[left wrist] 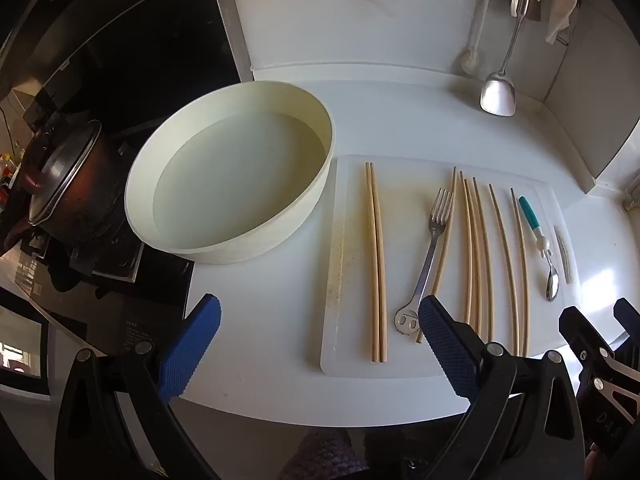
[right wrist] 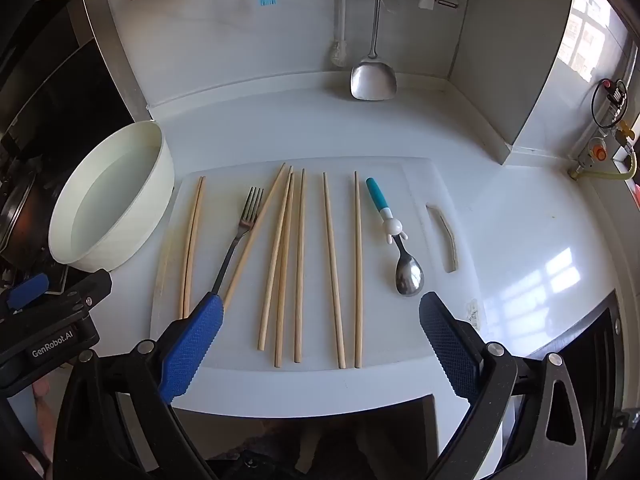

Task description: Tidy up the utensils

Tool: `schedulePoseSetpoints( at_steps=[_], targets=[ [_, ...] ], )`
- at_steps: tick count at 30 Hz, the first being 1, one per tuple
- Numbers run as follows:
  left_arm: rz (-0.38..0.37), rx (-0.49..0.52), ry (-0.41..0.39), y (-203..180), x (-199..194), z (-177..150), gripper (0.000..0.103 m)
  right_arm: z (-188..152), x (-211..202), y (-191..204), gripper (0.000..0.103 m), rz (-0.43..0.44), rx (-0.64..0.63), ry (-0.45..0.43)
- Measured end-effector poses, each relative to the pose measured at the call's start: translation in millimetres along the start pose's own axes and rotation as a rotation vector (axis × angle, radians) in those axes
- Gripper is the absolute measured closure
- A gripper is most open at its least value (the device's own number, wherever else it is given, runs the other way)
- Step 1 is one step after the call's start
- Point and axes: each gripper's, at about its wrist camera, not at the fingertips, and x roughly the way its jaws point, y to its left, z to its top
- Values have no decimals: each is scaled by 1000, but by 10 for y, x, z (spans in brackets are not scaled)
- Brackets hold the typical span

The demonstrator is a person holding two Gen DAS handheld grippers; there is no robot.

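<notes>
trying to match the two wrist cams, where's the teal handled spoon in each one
Left wrist view: the teal-handled spoon lies at the far right of the cutting board, right of all the chopsticks.
Right wrist view: the same spoon sits right of centre on the board, bowl end nearest the camera, just beyond the right gripper.
Shared landmark: the fork, lying across one chopstick, left of the spoon in both.

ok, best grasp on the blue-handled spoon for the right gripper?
Take the spoon by its blue handle, the thickest part, rather than the thin steel neck or bowl. It lies flat on the cutting board, handle pointing away, bowl near. Probably come straight down with the right gripper, jaws open, one finger on each side of the handle. The nearest chopstick leaves a gap on that side.
</notes>
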Motion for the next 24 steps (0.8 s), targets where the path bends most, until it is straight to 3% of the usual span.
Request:
schedulePoseSetpoints(
  at_steps=[24],
  targets=[
    [-8,-11,0,26,173,1,6,34,251,141,9,-25,-45,18]
  ],
)
